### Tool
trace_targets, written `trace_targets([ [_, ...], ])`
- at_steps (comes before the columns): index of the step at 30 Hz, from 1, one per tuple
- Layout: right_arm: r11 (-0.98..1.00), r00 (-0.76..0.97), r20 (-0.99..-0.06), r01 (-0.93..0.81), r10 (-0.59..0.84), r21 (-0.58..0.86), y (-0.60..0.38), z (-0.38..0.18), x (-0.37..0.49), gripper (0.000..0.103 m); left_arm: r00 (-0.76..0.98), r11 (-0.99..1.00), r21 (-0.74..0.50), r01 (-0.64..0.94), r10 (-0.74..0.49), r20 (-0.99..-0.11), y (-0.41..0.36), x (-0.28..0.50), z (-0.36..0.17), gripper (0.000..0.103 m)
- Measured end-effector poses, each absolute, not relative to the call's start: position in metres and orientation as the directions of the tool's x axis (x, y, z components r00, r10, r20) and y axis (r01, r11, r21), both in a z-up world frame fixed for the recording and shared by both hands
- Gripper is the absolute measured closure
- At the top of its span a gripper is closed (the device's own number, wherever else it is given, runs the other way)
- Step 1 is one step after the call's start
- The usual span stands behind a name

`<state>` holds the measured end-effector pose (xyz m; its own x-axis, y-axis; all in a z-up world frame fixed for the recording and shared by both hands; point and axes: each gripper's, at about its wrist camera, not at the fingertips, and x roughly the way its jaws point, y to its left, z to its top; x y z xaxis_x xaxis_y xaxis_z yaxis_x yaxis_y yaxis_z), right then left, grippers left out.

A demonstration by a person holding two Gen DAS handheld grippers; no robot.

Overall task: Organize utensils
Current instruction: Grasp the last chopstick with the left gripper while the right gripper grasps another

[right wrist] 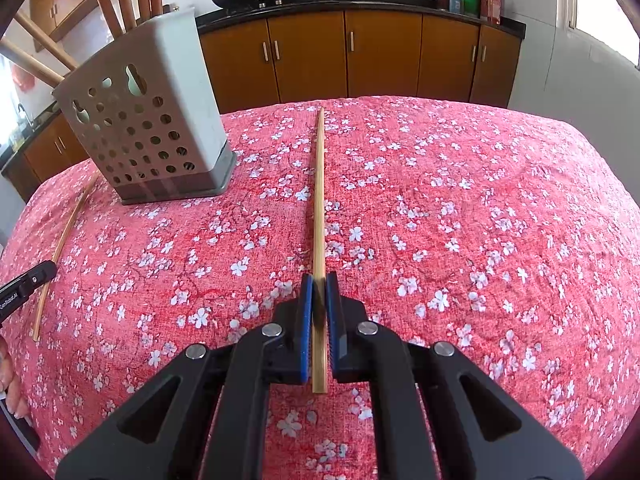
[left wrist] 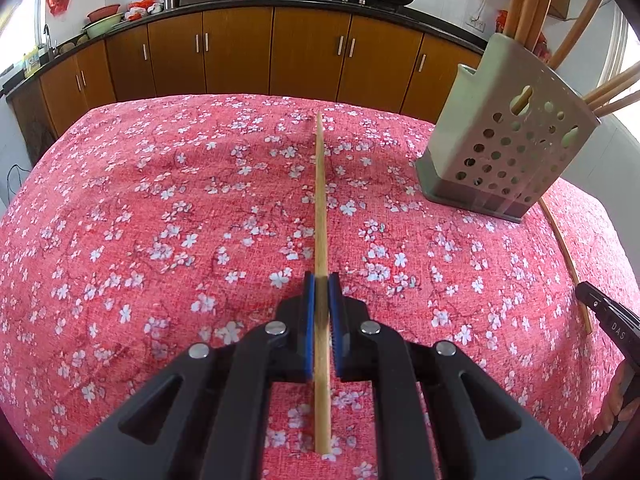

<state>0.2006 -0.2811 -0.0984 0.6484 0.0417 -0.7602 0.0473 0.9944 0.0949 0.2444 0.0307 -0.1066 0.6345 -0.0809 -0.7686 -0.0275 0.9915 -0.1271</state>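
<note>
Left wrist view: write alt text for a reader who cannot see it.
The left gripper is shut on a bamboo chopstick pointing forward over a red floral tablecloth. At right stands a perforated grey utensil holder with wooden utensils in it.

I see one bamboo chopstick (left wrist: 321, 200) running up mid-frame in my left view, another chopstick (right wrist: 319, 200) likewise in my right; the grey perforated holder (left wrist: 508, 148) stands upper right, holding wooden utensils (left wrist: 532, 0).

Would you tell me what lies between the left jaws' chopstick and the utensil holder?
Nothing: the left wrist view shows only bare floral tablecloth between the chopstick and the utensil holder.
</note>
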Motion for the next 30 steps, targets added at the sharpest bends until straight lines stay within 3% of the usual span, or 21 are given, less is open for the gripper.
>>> trace_targets([
  [30, 0.993, 0.648, -0.760, 0.049, 0.047, 0.103, -0.2808, -0.0976, 0.1997, 0.095, 0.634, 0.990, -0.134, -0.038, -0.080, -0.769, 0.0297, 0.2413, -0.1051, 0.092],
])
